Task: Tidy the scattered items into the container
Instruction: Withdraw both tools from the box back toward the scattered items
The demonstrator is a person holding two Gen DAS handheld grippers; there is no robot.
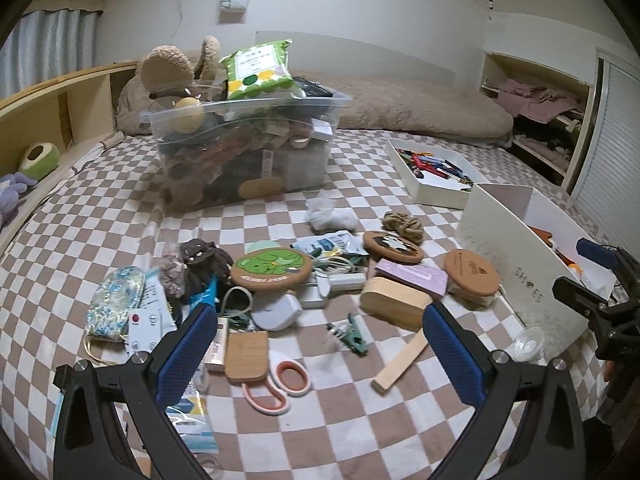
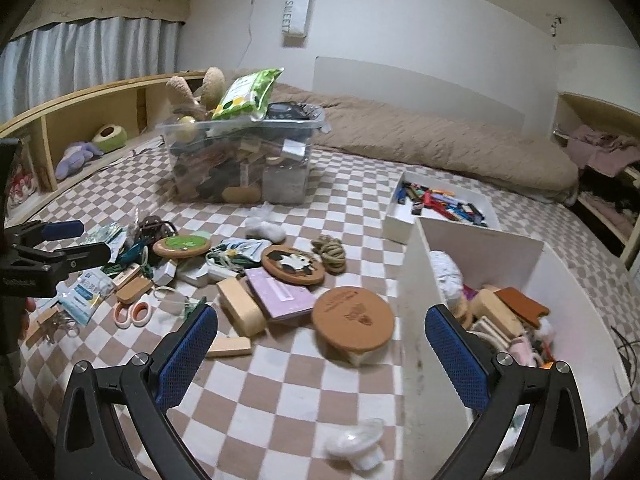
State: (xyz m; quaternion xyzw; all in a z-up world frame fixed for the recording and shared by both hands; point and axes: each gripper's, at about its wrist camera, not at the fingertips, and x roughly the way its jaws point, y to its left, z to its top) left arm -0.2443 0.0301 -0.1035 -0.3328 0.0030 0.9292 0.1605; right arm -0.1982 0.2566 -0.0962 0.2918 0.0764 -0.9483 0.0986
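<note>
Scattered items lie on the checkered bed: a green frog coaster (image 1: 271,269), pink-handled scissors (image 1: 280,382), a wooden block (image 1: 394,306), a wooden stick (image 1: 401,364), a round cork lid (image 2: 353,318), a pink box (image 2: 280,294) and a panda coaster (image 2: 293,264). A white box (image 2: 560,280) at the right holds several items. My left gripper (image 1: 320,344) hovers open above the scissors and a green clip (image 1: 352,334). My right gripper (image 2: 320,344) is open near the white box's front wall, with nothing between its fingers. The left gripper (image 2: 60,246) shows at the far left in the right wrist view.
A full clear plastic bin (image 1: 248,148) stands at the back, with a green packet (image 1: 260,70) on top. A white tray of pens (image 1: 434,170) lies right of it. A brown duvet (image 2: 440,148) runs along the wall. A clear plastic cup (image 2: 356,440) lies near the front.
</note>
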